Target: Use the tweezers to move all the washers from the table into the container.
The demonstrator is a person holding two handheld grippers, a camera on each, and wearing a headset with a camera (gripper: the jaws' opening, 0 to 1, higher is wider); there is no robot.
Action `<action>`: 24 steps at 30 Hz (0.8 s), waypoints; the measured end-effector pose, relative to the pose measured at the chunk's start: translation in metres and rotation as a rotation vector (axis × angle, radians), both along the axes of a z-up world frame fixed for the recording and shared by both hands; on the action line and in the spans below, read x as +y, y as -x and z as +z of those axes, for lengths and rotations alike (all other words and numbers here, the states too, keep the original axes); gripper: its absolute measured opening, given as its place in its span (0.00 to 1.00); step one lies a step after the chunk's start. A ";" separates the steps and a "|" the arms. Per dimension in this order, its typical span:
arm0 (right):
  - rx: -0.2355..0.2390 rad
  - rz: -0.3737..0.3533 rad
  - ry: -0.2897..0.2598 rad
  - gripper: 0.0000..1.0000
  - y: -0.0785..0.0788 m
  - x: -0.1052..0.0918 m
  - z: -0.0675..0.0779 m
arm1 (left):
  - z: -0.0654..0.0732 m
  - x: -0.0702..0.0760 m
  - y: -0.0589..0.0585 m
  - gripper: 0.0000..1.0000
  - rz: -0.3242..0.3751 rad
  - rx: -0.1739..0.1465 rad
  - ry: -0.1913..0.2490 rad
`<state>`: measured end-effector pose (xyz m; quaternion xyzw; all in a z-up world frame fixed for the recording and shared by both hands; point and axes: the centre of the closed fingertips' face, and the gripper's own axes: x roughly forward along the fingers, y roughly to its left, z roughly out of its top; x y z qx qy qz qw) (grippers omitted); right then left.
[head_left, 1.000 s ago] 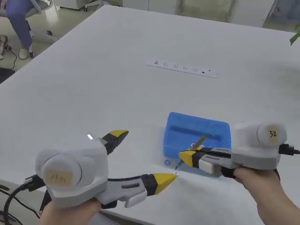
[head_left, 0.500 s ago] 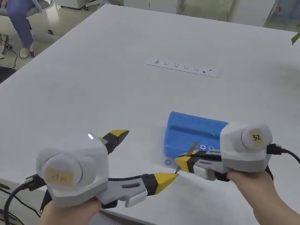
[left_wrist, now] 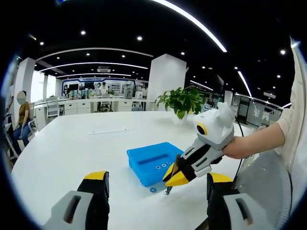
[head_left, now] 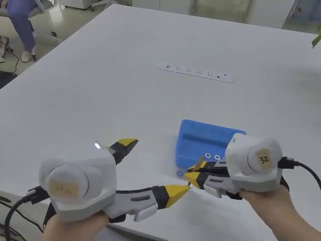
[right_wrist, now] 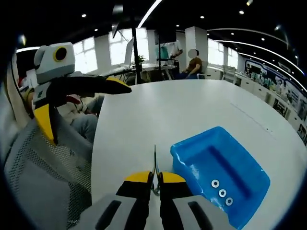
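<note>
Off the container's (head_left: 210, 136) near-left corner, a washer (head_left: 179, 173) is lying on the table (head_left: 125, 75), at 10 o'clock just beside the tweezers' (right_wrist: 155, 163) tip; right gripper (right_wrist: 154, 178) is clamping the tweezers, tip's load not discernible.

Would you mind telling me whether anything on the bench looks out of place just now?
A washer lies on the table just outside the near corner of the blue container, close to the tweezers held in the right tongs, while three washers sit inside. Nothing looks spilled or damaged.

At least four washers (right_wrist: 222, 192), one container (right_wrist: 206, 153), one tweezers (right_wrist: 155, 160), one power strip (head_left: 195, 72).
</note>
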<state>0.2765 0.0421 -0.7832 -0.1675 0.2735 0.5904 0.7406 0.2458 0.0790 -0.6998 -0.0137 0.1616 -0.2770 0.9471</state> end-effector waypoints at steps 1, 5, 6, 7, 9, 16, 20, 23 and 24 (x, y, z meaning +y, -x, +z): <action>0.012 -0.005 -0.012 0.02 0.000 0.000 0.002 | 0.000 0.000 0.000 0.85 0.000 0.000 0.000; 0.032 -0.030 -0.065 0.02 -0.004 0.000 0.017 | 0.000 0.000 0.000 0.85 0.001 -0.001 0.000; 0.030 -0.028 -0.067 0.02 -0.005 0.000 0.019 | 0.000 0.000 0.000 0.85 0.000 -0.001 -0.001; 0.025 -0.029 -0.072 0.02 -0.007 -0.001 0.023 | 0.000 -0.001 0.000 0.85 -0.001 -0.002 -0.001; 0.021 -0.027 -0.082 0.02 -0.008 -0.001 0.028 | 0.000 -0.001 0.000 0.85 -0.003 -0.002 -0.002; 0.009 -0.038 -0.136 0.02 -0.016 0.000 0.050 | 0.000 -0.001 0.000 0.85 0.000 -0.003 -0.002; 0.078 -0.091 -0.276 0.02 -0.024 0.005 0.073 | 0.000 -0.001 -0.001 0.85 0.000 -0.003 -0.002; 0.124 -0.157 -0.372 0.02 -0.038 0.003 0.088 | 0.000 -0.001 -0.001 0.85 0.000 -0.004 0.000; 0.131 -0.174 -0.385 0.02 -0.042 0.002 0.090 | 0.000 -0.001 -0.001 0.85 0.000 -0.004 -0.001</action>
